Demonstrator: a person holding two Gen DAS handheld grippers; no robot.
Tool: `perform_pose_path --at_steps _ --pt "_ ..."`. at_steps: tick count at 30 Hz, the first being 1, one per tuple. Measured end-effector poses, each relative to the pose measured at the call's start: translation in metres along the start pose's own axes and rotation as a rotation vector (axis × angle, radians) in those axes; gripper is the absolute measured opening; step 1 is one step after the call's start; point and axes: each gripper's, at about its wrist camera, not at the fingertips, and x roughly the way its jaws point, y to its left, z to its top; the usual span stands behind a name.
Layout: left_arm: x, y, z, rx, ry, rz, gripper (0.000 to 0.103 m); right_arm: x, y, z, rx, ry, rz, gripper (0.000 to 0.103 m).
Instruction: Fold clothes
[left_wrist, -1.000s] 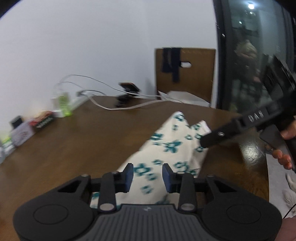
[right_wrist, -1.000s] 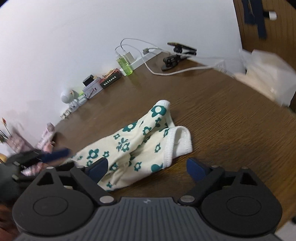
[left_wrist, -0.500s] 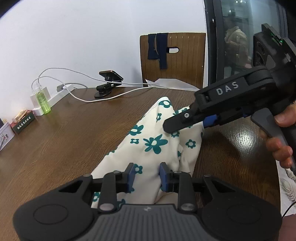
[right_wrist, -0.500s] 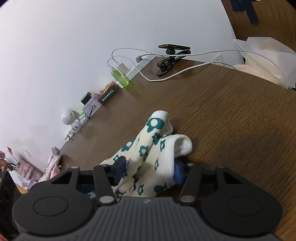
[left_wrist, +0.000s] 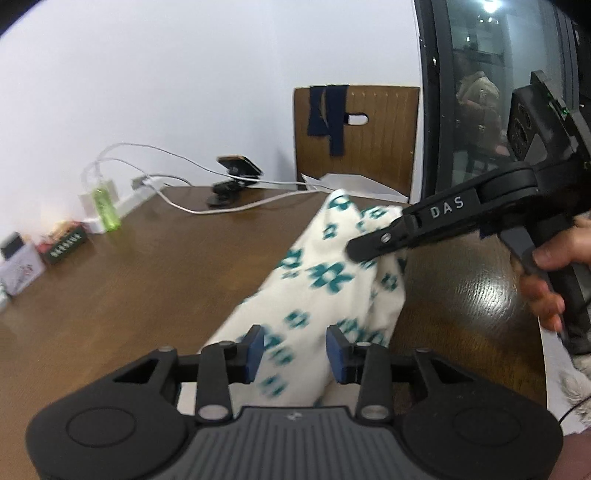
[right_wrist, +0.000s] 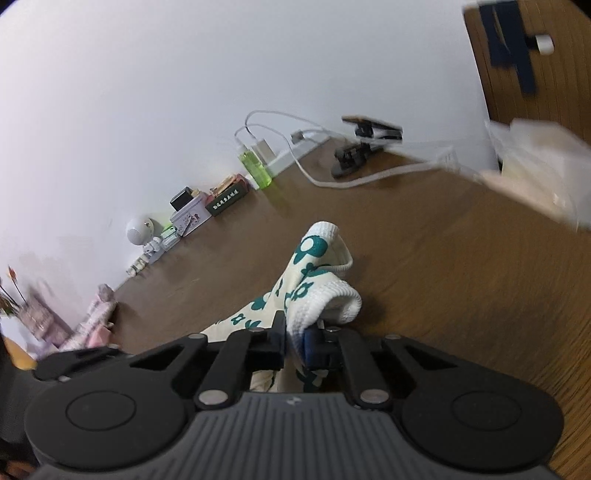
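The floral garment (left_wrist: 317, 280) is lifted partly off the wooden surface (left_wrist: 147, 280), bunched and not yet a neat fold. The right gripper (right_wrist: 293, 341) is clamped on its ribbed white hem, while the left gripper (left_wrist: 295, 350) straddles the other end with its jaws apart, so laying it flat and folding it remain

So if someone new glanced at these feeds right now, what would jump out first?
The cream garment with teal flowers, lifted off the brown table mid-frame. The right claw is clamped on its ribbed white cuff, while the left claw sits open around the other end. A green bottle stands by the wall.
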Motion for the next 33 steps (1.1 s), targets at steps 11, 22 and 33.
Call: perform_pose_path --at_steps 11,22,33 --pt "0.004 0.021 -0.019 -0.028 0.049 0.011 0.033 -0.007 0.072 -0.004 -0.437 -0.013 -0.015 0.008" --pt "-0.056 0.041 -0.038 -0.144 -0.018 0.107 0.037 0.002 0.169 -0.032 -0.914 0.073 0.095 0.008" --pt "-0.101 0.06 -0.028 -0.239 -0.157 0.069 0.036 0.022 0.177 -0.063 -0.956 0.148 0.087 0.013"
